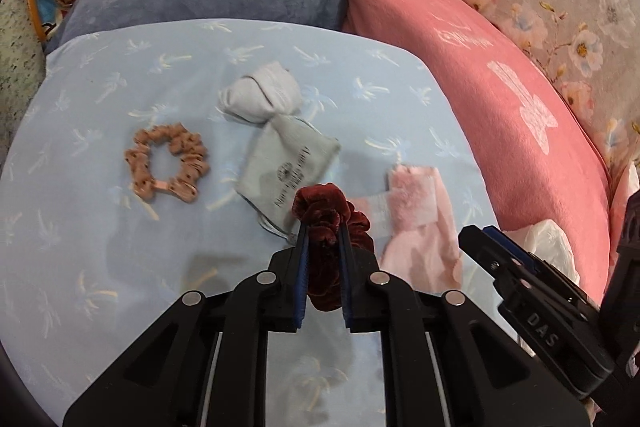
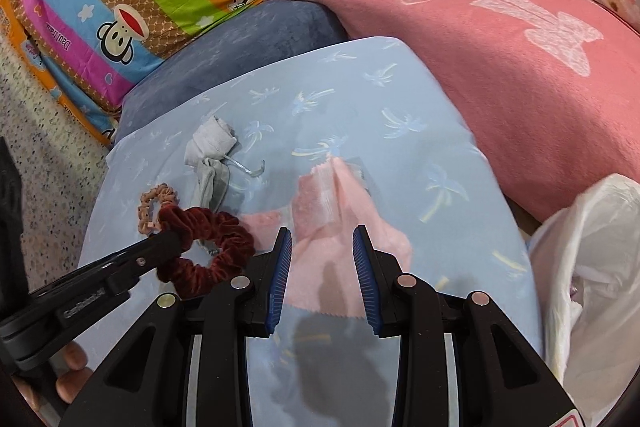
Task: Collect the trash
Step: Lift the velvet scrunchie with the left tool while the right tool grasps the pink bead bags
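Scrunchies, a pouch and a cloth are scattered on the pale blue palm-print sheet (image 1: 100,87). Furthest left, a tan dotted fabric scrunchie (image 1: 167,163) is left lying flat; beside it a grey drawstring cloth pouch (image 1: 276,147) is seen, knotted at its top. Next, a dark red velvet scrunchie (image 1: 328,223) is clamped in the nearly closed jaws of the left gripper (image 1: 323,239) and appears lifted off the sheet, a loop hanging free. Further right, a pink fuzzy cloth (image 2: 336,211) is spread beneath the right gripper (image 2: 322,255), whose jaws are held partly open with nothing between them. At the far right a white plastic bag (image 2: 592,267) is slumped by the pink blanket (image 2: 500,75) — probably the destination.

Only a fold of velvet is pinched, so the scrunchie could be dropped in transit, or snagged on the right gripper close alongside. Both grippers are angled steeply downward — the left crossing ahead of the right.
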### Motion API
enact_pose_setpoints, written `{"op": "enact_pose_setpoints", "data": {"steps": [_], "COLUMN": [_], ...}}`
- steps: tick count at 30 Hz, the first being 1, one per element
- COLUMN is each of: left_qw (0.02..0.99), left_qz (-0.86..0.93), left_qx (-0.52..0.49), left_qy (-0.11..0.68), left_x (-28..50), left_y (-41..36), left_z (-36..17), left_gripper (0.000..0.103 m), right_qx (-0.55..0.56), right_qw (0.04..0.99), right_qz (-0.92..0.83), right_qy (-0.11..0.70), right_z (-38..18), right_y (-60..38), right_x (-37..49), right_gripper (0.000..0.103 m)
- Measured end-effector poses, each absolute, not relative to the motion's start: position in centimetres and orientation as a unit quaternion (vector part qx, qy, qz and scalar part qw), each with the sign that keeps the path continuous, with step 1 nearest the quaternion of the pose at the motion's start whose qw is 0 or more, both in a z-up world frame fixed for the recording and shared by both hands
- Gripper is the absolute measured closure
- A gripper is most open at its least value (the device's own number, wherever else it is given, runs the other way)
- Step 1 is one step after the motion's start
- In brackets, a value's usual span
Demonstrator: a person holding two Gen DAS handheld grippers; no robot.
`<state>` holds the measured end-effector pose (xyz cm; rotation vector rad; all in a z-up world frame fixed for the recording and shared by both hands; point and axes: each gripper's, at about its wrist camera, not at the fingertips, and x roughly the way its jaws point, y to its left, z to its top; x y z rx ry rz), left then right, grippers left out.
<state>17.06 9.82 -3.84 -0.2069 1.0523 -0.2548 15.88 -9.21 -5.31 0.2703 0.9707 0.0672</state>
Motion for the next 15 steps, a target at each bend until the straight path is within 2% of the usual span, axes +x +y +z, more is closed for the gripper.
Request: {"op": "enact_pose_setpoints", "data": {"steps": [12,15], "left_qw": [0.850,0.850], "left_qz": [-0.117,-0.119], "left_qx": [-0.102,-0.101], "left_qy": [0.503,0.504], "left_x": [18.1,18.1], "left_y": [11.1,11.0], "left_z": [-4.1,-4.1], "left_gripper": [0.090,0.090], "right_qx": [0.125,0.127], "right_qw": [0.860,0.858], "right_qz": [0.026,0.027], "right_qy": [0.494,0.497], "right_z": [-8.7,-9.3], "right_y": [-8.2,-8.3], "right_x": [19.4,19.5], "right_gripper": [0.071,0.077]}}
